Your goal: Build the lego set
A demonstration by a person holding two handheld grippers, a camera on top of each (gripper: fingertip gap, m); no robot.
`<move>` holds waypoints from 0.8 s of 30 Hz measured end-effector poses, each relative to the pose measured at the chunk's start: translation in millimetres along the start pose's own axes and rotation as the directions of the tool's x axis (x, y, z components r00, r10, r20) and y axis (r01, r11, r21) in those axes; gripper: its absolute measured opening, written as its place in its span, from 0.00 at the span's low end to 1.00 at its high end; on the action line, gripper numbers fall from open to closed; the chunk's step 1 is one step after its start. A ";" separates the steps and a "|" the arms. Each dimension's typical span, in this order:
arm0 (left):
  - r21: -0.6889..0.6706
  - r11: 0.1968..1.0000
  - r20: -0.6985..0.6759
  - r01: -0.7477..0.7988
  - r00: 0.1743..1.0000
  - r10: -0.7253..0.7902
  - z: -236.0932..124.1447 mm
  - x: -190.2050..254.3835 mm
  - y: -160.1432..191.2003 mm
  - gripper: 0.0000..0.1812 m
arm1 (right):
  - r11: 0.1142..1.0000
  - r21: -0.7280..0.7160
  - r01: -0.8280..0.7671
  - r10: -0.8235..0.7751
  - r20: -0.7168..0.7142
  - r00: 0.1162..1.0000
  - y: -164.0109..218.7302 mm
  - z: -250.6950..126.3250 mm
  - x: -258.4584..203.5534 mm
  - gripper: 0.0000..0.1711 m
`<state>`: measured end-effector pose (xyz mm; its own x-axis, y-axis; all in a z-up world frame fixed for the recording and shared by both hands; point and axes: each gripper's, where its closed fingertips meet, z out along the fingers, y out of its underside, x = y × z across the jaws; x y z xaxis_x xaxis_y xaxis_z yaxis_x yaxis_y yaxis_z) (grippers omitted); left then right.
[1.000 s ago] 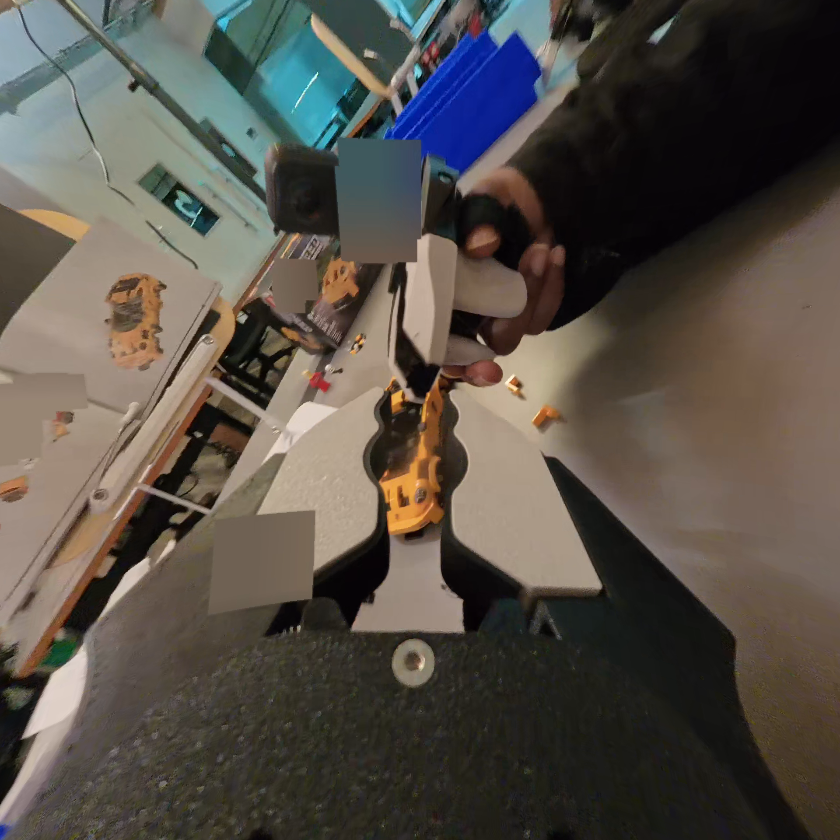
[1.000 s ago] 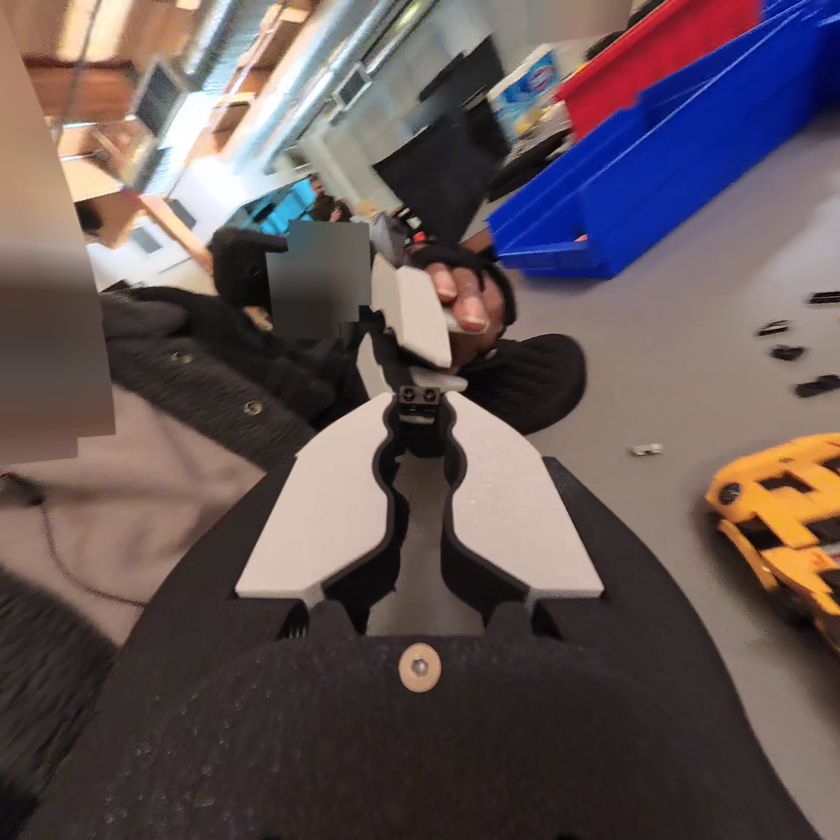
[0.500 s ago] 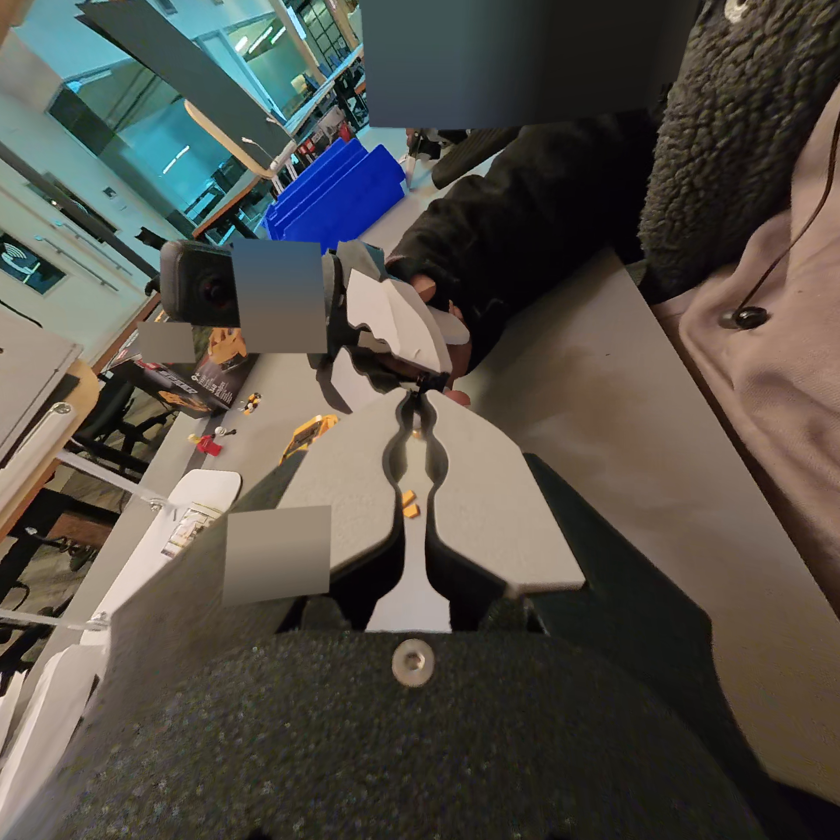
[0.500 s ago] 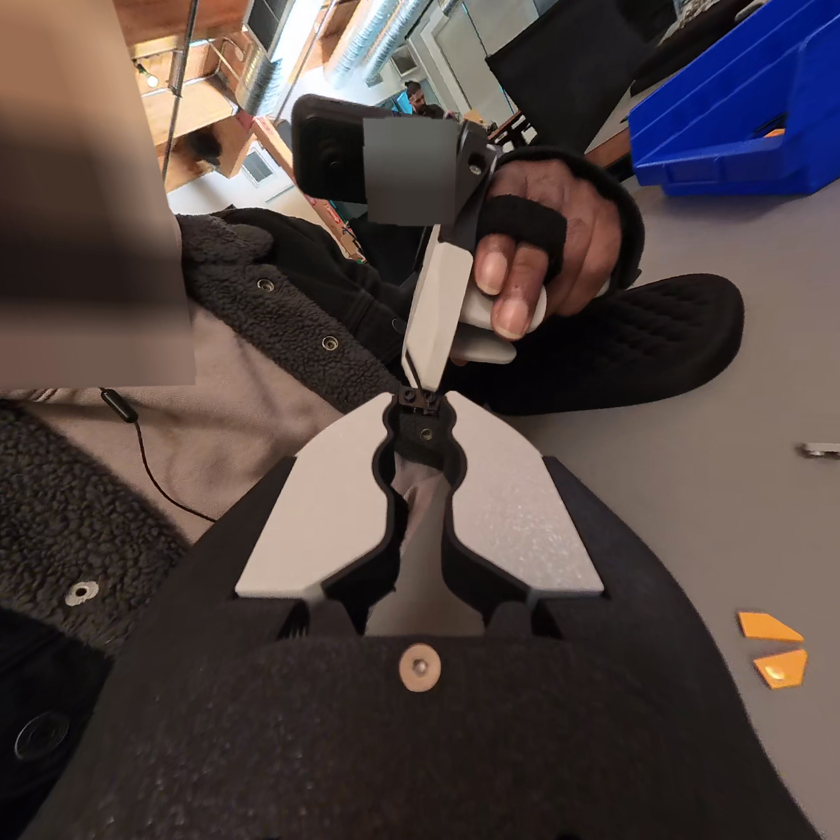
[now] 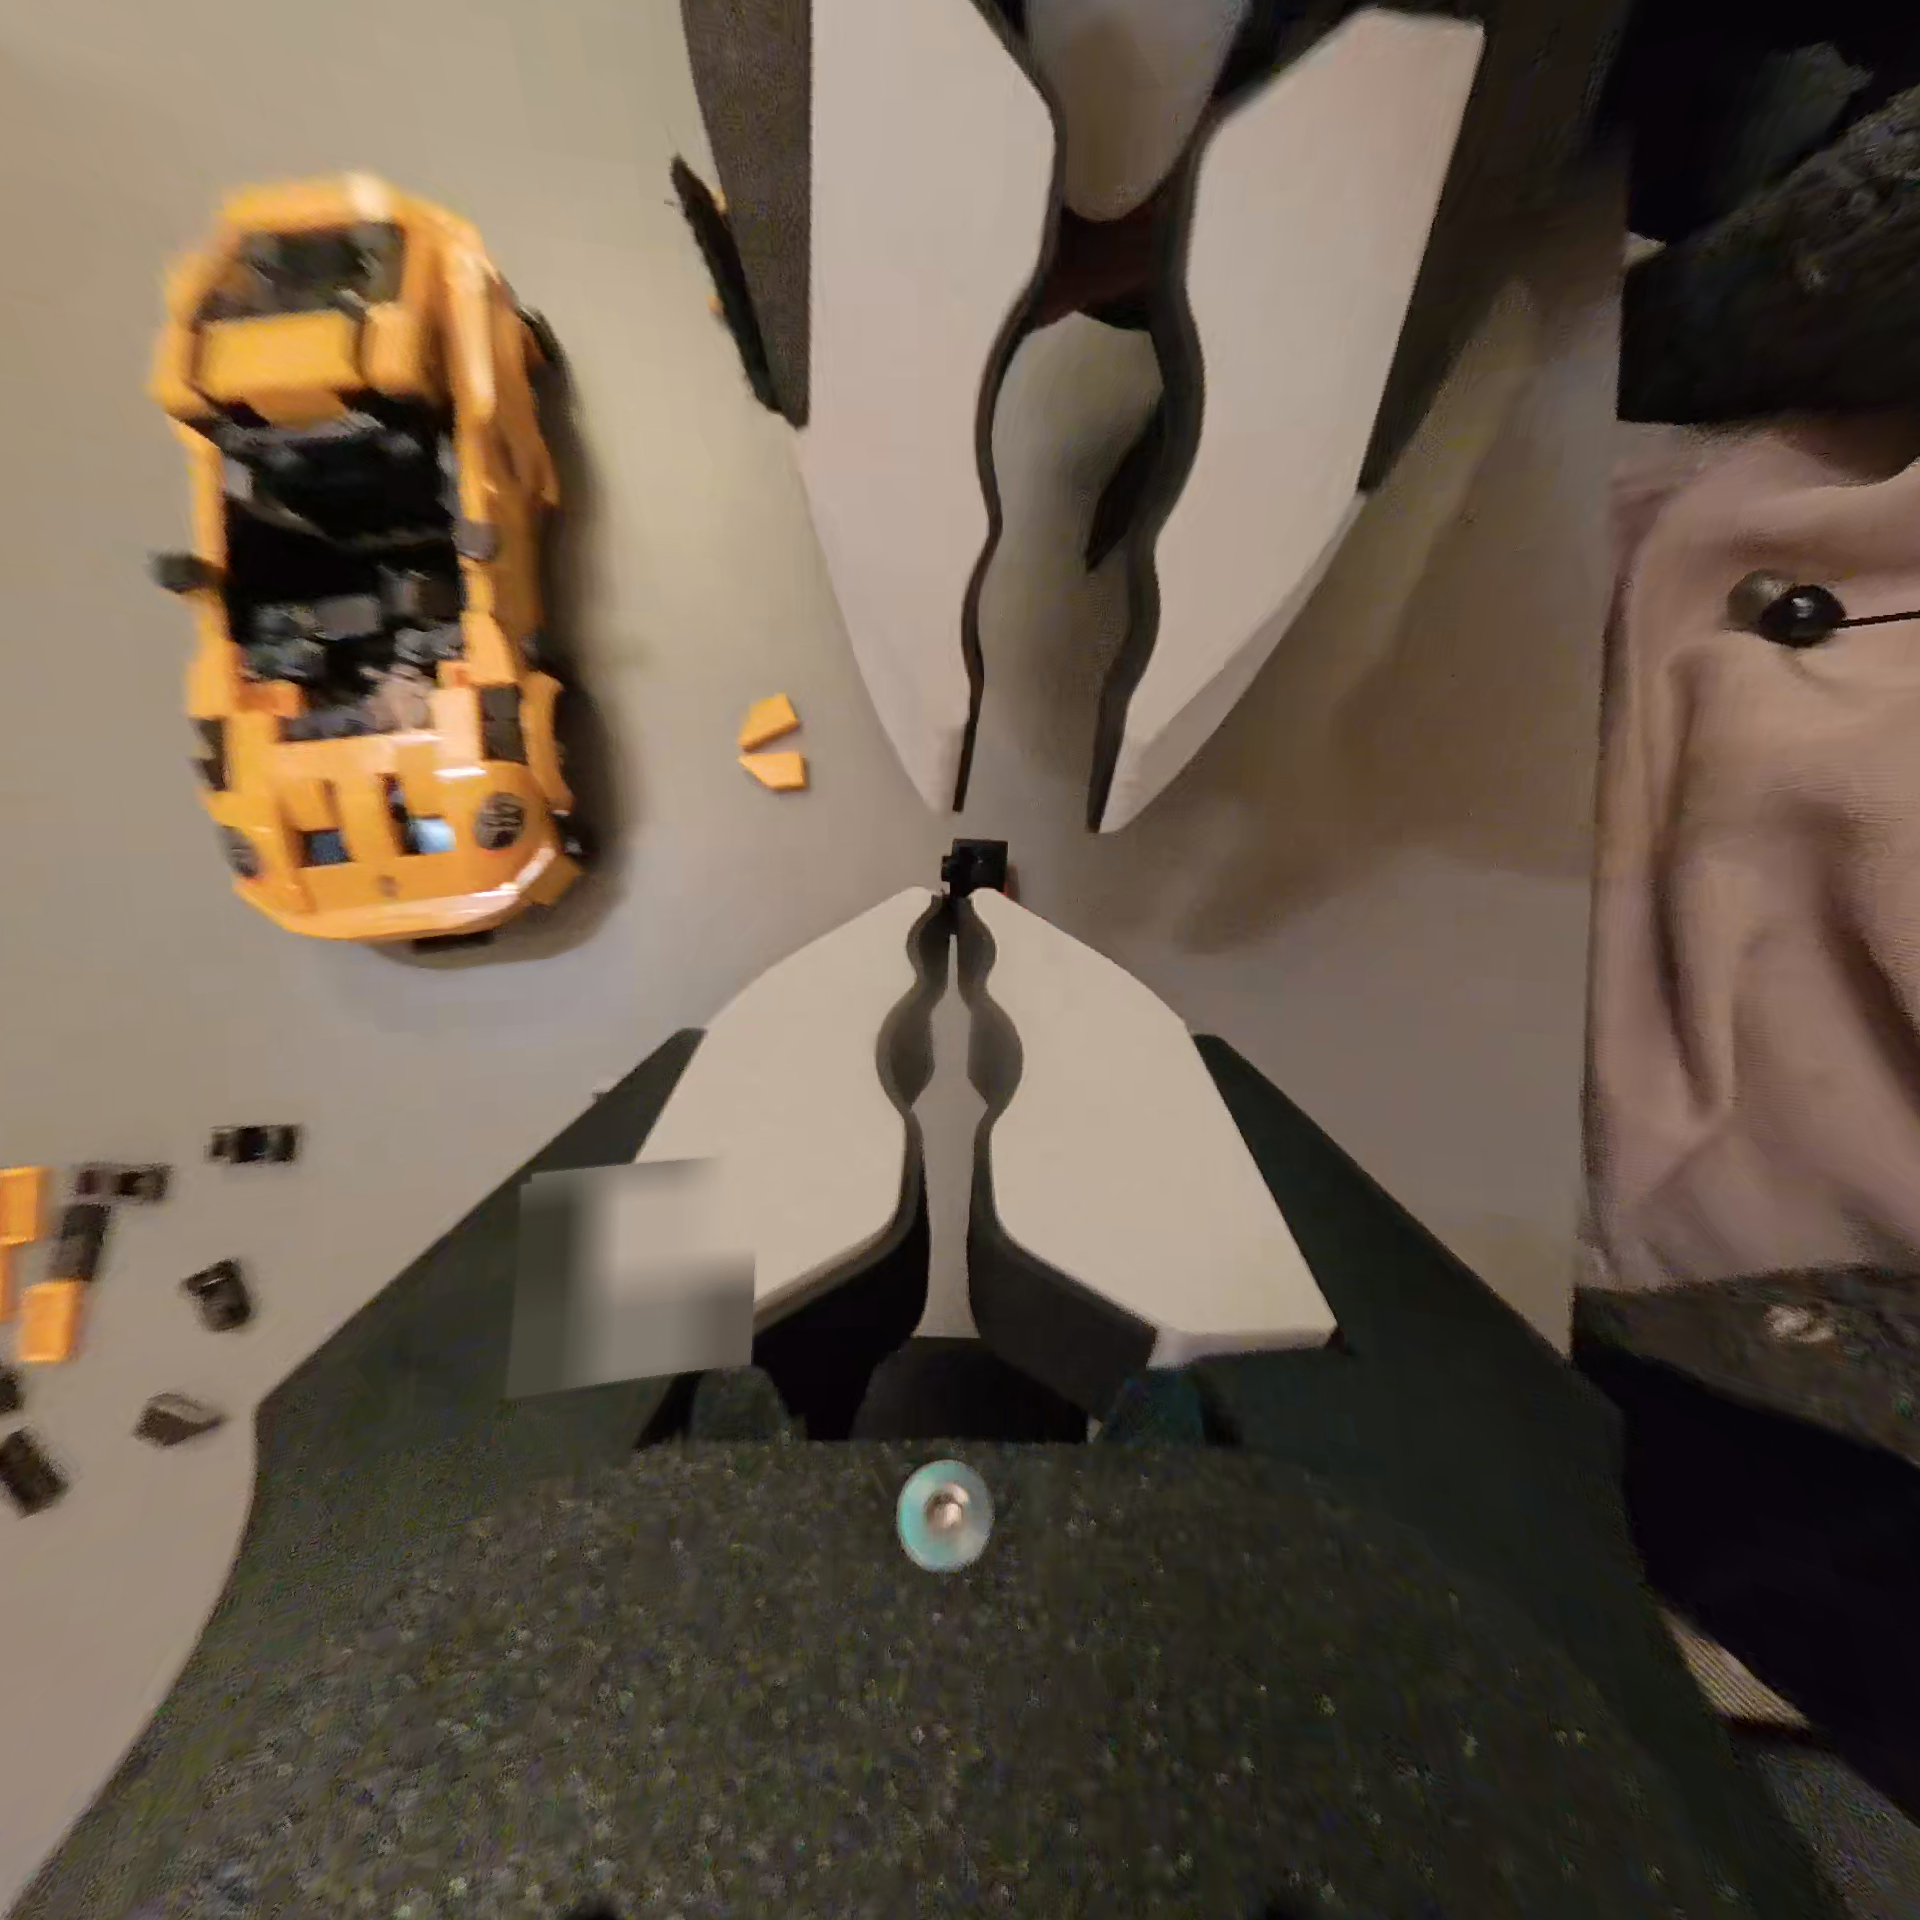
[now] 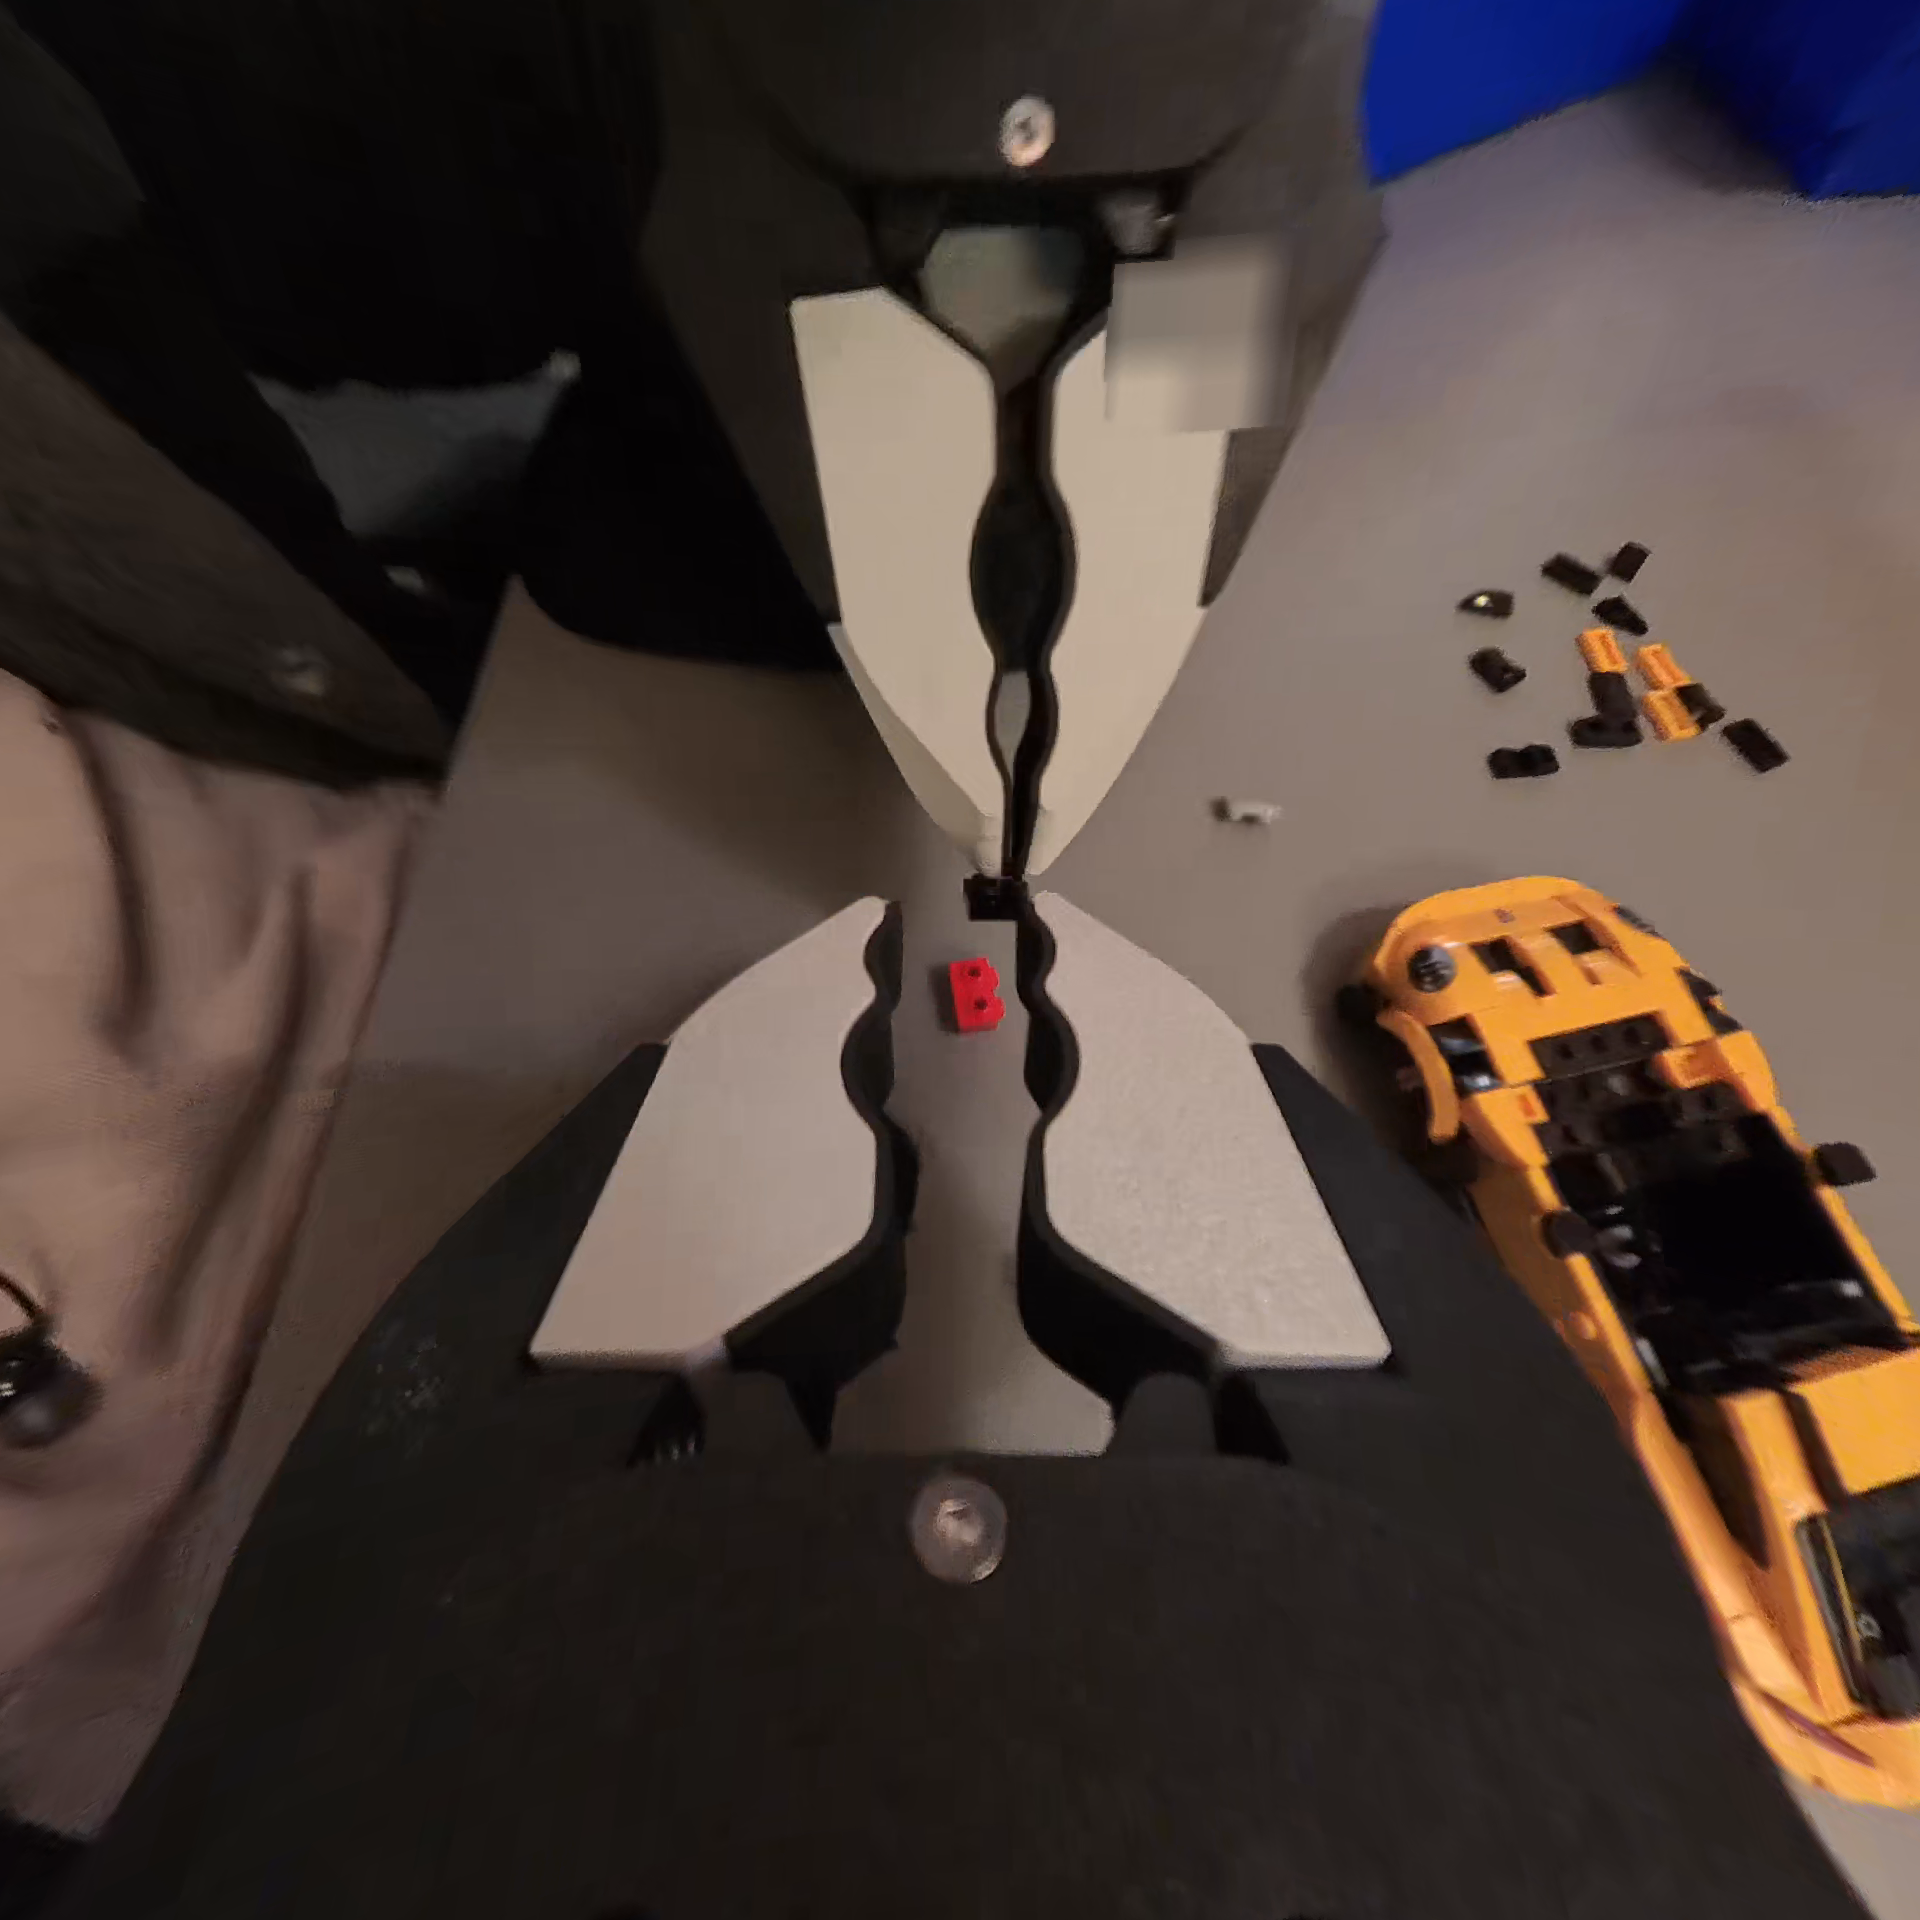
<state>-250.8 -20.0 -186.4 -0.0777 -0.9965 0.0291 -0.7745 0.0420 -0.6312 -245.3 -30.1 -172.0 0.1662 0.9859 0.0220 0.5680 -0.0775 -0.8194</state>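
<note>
The small black brick point(image 5: 975, 865) is sitting pinched at the very tips of the left gripper point(image 5: 953, 914), held above the grey table point(image 5: 104, 987), and the red brick point(image 6: 974, 995) is lying on the table just below it, framed between the fingers of the right gripper point(image 6: 961, 914). The orange car point(image 5: 358, 561), part built with its roof off, is resting well off to the side, with two orange wedge pieces point(image 5: 772, 746) between it and the grippers and a scatter of loose black and orange pieces point(image 6: 1621, 675) farther out.

The risk, I judge, is that such a shallow tip hold is letting the black brick twist or pop free if the right gripper bumps it, and it would be hard to find among the loose black pieces. The red brick could also skid away if nudged.

The left gripper is squeezing closed on the black brick; the right gripper is standing parted, holding nothing, its tips close beside the black brick
</note>
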 end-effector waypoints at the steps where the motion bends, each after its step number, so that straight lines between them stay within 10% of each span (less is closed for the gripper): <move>1: -0.027 1.000 -0.028 0.016 0.999 -0.017 3.4 1.6 2.1 0.00 | 0.999 -0.033 0.007 -0.007 -0.009 1.000 6.0 4.6 -0.9 0.12; 14: -0.223 0.975 -0.098 0.009 0.995 -0.031 20.8 4.3 9.3 0.00 | 0.986 -0.159 0.044 -0.052 -0.048 0.997 29.1 19.6 2.7 0.07; 24: -0.075 0.996 -0.102 -0.045 0.994 0.038 18.4 5.1 16.8 0.09 | 0.990 -0.133 0.042 -0.047 -0.034 0.998 31.1 21.5 3.8 0.06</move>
<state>-252.6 -25.7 -211.1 -0.1706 -0.9817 0.0844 -0.8148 0.0924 -0.5724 -244.3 -25.6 -209.6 0.1665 0.9828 0.0802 0.6766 -0.0547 -0.7343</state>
